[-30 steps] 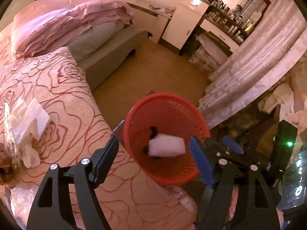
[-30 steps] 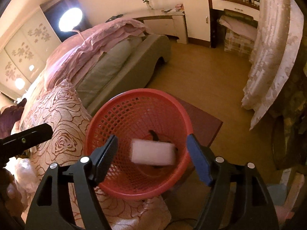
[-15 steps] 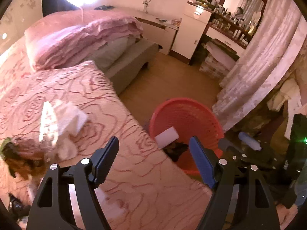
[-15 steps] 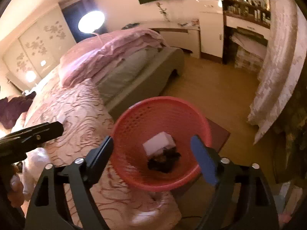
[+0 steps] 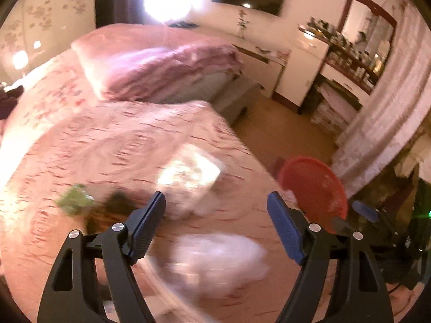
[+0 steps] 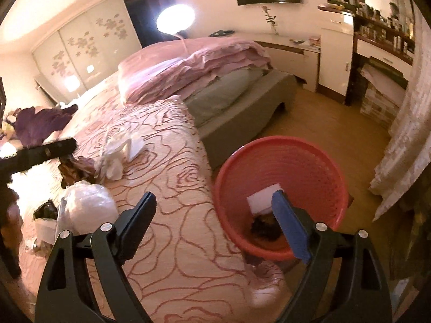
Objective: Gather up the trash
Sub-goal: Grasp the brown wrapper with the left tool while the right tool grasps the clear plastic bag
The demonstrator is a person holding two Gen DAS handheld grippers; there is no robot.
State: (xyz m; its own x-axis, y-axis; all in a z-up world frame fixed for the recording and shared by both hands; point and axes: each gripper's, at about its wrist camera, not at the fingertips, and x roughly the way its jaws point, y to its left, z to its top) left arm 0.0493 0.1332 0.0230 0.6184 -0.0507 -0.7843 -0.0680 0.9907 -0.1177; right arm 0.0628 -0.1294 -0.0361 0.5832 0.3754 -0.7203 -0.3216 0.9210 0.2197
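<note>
A red mesh basket [image 6: 309, 167] stands on the floor beside the bed, with a white block [image 6: 260, 200] and dark scraps [image 6: 265, 226] inside. My right gripper [image 6: 214, 196] hangs open and empty over the bed edge and the basket's left rim. On the rose-patterned bedspread [image 6: 175, 228] lie crumpled white tissues [image 6: 121, 153], a brown wrapper clump [image 6: 75, 169] and a white plastic bag [image 6: 86, 204]. My left gripper [image 5: 215, 199] is open and empty above the blurred tissues [image 5: 191, 175] and bag [image 5: 215, 255]. The basket [image 5: 315, 185] lies to its right.
A folded pink duvet [image 6: 194, 64] and a grey mattress end [image 6: 242, 107] fill the far bed. A purple garment [image 6: 40, 123] lies at far left. White cabinets [image 6: 334, 59] line the back wall, a curtain [image 6: 404, 134] hangs right. Bare wood floor [image 6: 323, 115] lies beyond the basket.
Both grippers have pulled back from over the basket toward the bed, the left one farther. The white block that was dropping has come to rest in the basket. The left view is now motion-blurred.
</note>
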